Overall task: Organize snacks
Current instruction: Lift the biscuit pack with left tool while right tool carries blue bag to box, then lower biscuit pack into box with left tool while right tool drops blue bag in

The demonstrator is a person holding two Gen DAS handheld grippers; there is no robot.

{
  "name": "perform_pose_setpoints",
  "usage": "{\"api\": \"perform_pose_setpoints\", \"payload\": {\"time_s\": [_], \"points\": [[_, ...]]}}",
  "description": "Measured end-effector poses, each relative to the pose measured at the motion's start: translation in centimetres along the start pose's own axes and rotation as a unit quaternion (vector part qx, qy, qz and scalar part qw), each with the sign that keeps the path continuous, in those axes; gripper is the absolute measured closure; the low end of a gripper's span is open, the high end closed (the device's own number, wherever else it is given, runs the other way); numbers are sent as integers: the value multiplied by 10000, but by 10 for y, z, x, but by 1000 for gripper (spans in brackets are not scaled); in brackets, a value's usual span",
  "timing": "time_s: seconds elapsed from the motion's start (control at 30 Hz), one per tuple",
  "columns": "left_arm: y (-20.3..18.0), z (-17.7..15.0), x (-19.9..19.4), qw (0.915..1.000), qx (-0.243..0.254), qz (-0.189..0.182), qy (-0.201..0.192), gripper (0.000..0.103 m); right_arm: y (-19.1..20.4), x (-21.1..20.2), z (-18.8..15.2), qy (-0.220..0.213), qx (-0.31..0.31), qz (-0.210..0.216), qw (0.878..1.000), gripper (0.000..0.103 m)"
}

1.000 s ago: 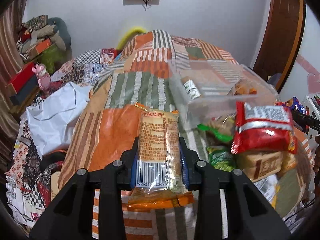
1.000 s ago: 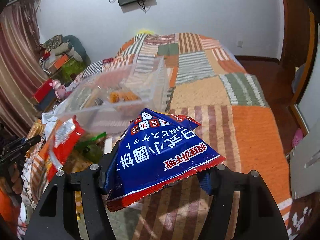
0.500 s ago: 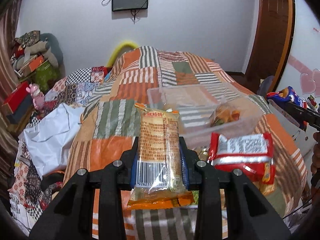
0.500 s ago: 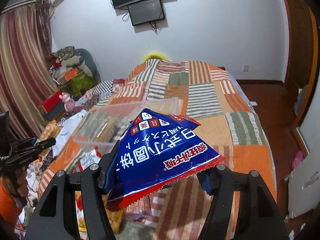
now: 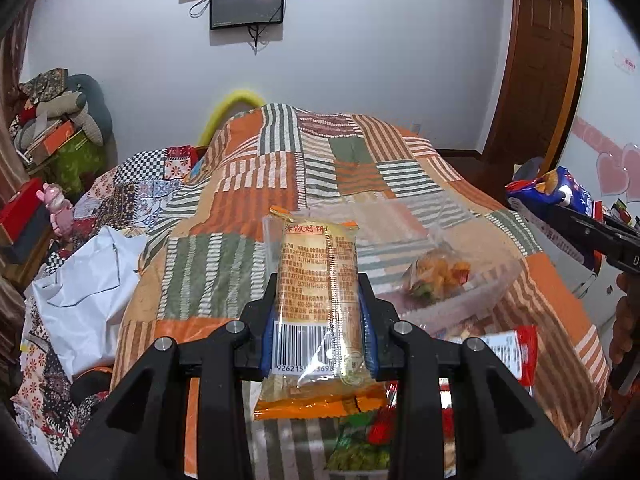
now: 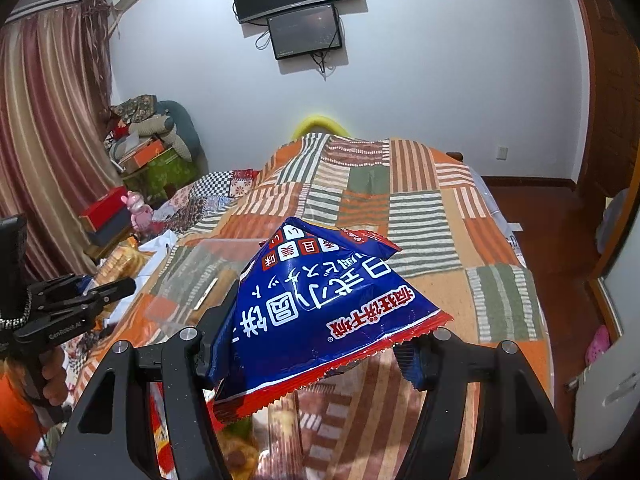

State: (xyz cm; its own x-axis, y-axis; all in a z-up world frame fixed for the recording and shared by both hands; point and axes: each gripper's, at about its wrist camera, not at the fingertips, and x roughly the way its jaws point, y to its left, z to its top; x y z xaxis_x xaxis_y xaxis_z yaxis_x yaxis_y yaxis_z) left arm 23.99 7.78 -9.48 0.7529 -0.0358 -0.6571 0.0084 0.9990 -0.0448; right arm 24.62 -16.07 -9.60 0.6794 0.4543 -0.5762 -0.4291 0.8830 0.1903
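While the clear bin (image 5: 448,240) holds one snack bag, we carry biscuits (image 5: 318,296) clamped in the left gripper (image 5: 318,320) and a blue packet (image 6: 320,304) pinched in the right gripper (image 6: 316,356), with loose snacks below the bin.

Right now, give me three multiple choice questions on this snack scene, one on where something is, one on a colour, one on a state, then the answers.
1. Where does the clear plastic bin sit?
A. On the patchwork bedspread
B. On the wooden floor
C. On the red box by the curtain

2. What is the main colour of the crinkled bag in the right gripper?
A. Green
B. Blue with a red edge
C. Yellow

3. What state is the left gripper in?
A. Open and empty
B. Shut on the biscuit packet
C. Shut on a red bag

Answers:
1 A, the bin rests on the bedspread, ahead of the left gripper.
2 B, the bag is blue with white lettering and a red seam.
3 B, both pads press the sides of the clear biscuit packet above its barcode.
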Motion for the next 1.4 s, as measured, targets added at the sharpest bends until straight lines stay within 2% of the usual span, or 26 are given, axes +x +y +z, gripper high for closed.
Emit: {"api": "perform_pose_setpoints", "payload": {"time_s": [0.37,0.53,0.9,1.07,1.2,1.4], "points": [[-7,19,40,9995,-136,-190,231,69,2,21,8,127,-169,-127,9997,41],[-11,26,57,9987,-172,-293,373,69,-1,34,6,221,-56,-31,9997,41],[-26,27,95,9965,110,-346,754,69,4,70,6,584,-222,-22,9980,41],[-25,25,114,9934,35,-481,1040,69,-1,85,4,767,-134,-5,9970,41],[-27,21,121,9924,133,-504,1119,69,0,96,1,950,-178,-65,9953,41],[-28,19,132,9897,100,-574,1308,69,1,102,1,1007,-250,-124,9945,40]]}}
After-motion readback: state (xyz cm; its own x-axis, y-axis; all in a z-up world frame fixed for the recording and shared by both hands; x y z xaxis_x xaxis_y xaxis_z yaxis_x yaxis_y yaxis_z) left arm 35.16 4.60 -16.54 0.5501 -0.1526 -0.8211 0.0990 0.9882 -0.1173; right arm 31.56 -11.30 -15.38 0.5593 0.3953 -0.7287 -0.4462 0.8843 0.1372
